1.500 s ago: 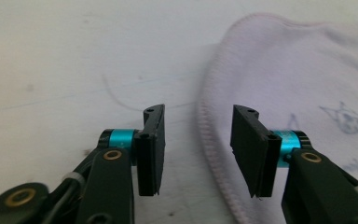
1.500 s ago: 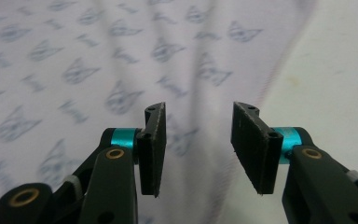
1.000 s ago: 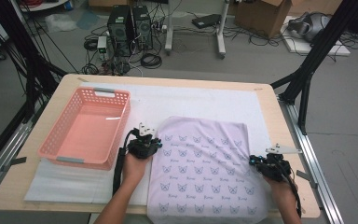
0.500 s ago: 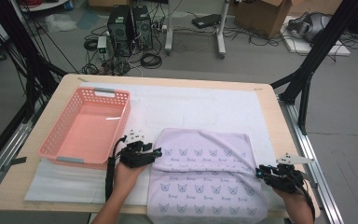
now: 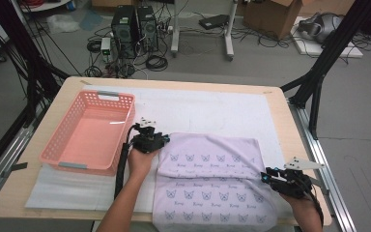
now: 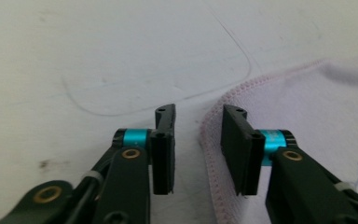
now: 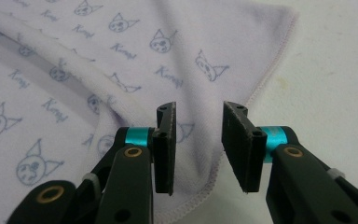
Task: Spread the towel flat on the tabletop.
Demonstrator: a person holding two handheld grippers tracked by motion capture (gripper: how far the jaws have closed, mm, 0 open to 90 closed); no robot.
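Towel (image 5: 212, 181) folded once, lying near-right on table (image 5: 24, 191) | left gripper (image 5: 158, 140) jaws apart, just closing a little, hem between, unpinched | right gripper (image 5: 266, 178) just parted, holding nothing | left: more folds, maybe basket (image 5: 91, 133).

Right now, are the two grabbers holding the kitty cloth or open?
Left gripper: open, just let go; cloth edge lies loose between its jaws.
Right gripper: open above the cloth, holding nothing.
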